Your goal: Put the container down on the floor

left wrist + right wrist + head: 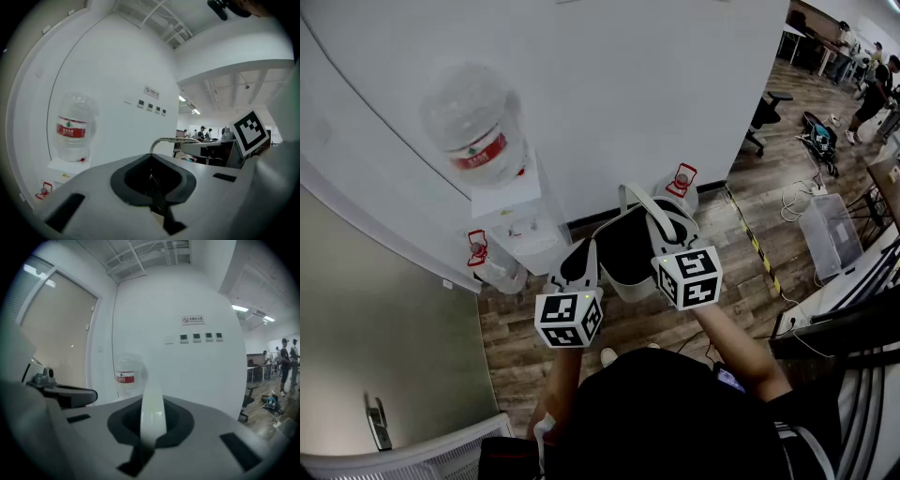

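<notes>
a pale grey, bucket-like container (628, 279) with a dark inside is held upright in the air, well above the wooden floor (516, 347). its flat white handle (152, 404) is raised over the opening and is clamped between the jaws of the right gripper (151, 434).

Container (626, 272) above floor (511, 347), water dispenser (525, 239) left of it against wall (656, 94), bottle (473, 127) atop

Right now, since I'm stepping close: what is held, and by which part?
The right tool grips the container by its white handle; the left tool, jaws together beside it, shows no clear hold.
</notes>
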`<state>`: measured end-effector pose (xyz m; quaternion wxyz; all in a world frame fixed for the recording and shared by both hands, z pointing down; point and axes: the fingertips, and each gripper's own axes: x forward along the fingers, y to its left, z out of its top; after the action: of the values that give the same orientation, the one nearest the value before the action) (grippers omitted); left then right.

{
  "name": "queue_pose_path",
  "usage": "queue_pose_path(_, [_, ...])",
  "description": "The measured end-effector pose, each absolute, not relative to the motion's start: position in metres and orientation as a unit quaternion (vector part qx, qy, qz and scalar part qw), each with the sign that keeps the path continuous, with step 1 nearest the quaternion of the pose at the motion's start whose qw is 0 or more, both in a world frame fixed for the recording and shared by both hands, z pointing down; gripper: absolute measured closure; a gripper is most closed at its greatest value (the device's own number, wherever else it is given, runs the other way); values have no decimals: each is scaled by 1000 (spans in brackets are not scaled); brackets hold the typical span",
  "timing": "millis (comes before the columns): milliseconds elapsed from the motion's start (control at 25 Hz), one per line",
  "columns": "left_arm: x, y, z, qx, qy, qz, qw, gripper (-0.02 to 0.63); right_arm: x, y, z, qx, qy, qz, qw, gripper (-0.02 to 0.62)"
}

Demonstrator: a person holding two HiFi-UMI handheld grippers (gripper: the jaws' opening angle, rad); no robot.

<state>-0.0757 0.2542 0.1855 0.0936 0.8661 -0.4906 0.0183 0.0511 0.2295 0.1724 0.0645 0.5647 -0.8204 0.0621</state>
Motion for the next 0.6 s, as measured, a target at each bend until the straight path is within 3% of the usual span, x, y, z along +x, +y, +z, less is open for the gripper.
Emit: queue_pose_path(600, [-64,250,177,867,-491,9,86,592,60,222,169,564,-821,65,59,566])
